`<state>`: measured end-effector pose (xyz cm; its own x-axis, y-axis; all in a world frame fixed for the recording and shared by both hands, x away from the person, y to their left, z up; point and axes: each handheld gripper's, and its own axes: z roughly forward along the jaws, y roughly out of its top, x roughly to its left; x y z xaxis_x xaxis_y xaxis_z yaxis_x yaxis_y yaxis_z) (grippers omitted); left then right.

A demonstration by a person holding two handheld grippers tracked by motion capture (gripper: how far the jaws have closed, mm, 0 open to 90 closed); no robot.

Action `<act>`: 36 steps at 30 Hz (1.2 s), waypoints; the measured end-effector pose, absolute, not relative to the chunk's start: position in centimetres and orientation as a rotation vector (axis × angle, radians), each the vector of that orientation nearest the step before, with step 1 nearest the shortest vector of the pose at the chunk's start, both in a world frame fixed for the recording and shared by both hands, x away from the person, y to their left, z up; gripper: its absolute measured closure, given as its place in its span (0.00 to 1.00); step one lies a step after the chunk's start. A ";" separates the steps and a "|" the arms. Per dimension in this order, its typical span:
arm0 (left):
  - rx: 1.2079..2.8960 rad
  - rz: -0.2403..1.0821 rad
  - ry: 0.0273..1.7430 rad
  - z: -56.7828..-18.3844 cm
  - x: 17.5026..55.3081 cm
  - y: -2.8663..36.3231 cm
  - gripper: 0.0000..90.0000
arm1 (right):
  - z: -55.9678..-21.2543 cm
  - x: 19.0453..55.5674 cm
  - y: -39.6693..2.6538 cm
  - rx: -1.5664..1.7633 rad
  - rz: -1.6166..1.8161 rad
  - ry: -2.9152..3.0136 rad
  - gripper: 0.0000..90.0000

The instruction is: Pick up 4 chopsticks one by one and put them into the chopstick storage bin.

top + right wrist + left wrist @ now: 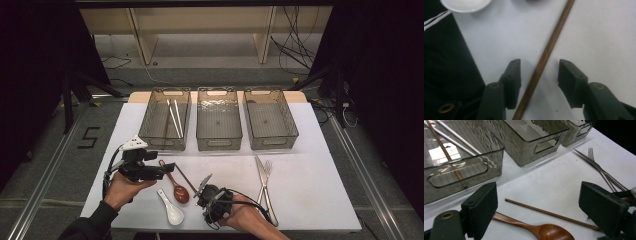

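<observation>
Right tool (539,72): jaws apart, astride brown chopstick (544,58), pads not touching it.
Left tool (537,205): jaws wide apart, nothing between, above wooden spoon (544,230).
Brown chopstick: flat on white surface (310,165), just beside wooden spoon.
White spoon (171,210): near wooden spoon.
Left bin (150,137): holds 2 white chopsticks (175,117), 1 brown.

The right gripper (202,188) hides the brown chopstick's (186,178) near end; the white spoon (465,5) is cut off by the right gripper view's top edge.
</observation>
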<state>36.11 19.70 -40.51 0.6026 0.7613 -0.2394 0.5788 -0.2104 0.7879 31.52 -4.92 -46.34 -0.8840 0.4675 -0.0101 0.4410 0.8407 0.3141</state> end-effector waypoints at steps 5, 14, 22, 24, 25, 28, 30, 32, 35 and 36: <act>1.911 0.245 1.066 -40.6 36.1 19.6 0.17 | -46.2 32.4 -5.8 0.790 0.441 2.932 0.74; 1.911 0.244 1.069 -40.7 36.0 19.5 0.17 | -46.0 33.7 -7.0 0.868 0.420 2.928 0.90; 1.921 0.239 1.060 -40.7 36.1 19.4 0.17 | -46.0 34.7 -8.2 0.946 0.409 2.908 0.94; 1.923 0.239 1.060 -40.7 36.0 19.4 0.17 | -45.9 34.7 -8.3 0.944 0.401 2.900 0.95; 1.922 0.239 1.060 -40.7 36.0 19.4 0.17 | -45.9 34.7 -8.3 0.945 0.403 2.899 0.95; 1.922 0.237 1.060 -40.8 36.1 19.4 0.17 | -45.9 34.8 -8.6 0.942 0.407 2.893 0.95; 1.922 0.235 1.065 -40.8 36.1 19.4 0.17 | -45.6 34.9 -8.8 0.953 0.431 2.892 0.95; 1.920 0.238 1.070 -40.8 36.1 19.4 0.17 | -45.4 35.0 -9.0 0.948 0.457 2.886 0.95; 1.918 0.232 1.076 -40.9 36.1 19.3 0.17 | -45.0 35.1 -9.4 0.952 0.488 2.882 0.95; 1.925 0.231 1.075 -40.9 36.1 19.3 0.17 | -45.0 35.1 -9.4 0.949 0.478 2.883 0.95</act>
<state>36.10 19.33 -40.92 0.6061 0.7577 -0.2417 0.5910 -0.2257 0.7745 35.11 -9.39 -45.00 -0.8071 0.5896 0.0318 0.5683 0.7610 0.3129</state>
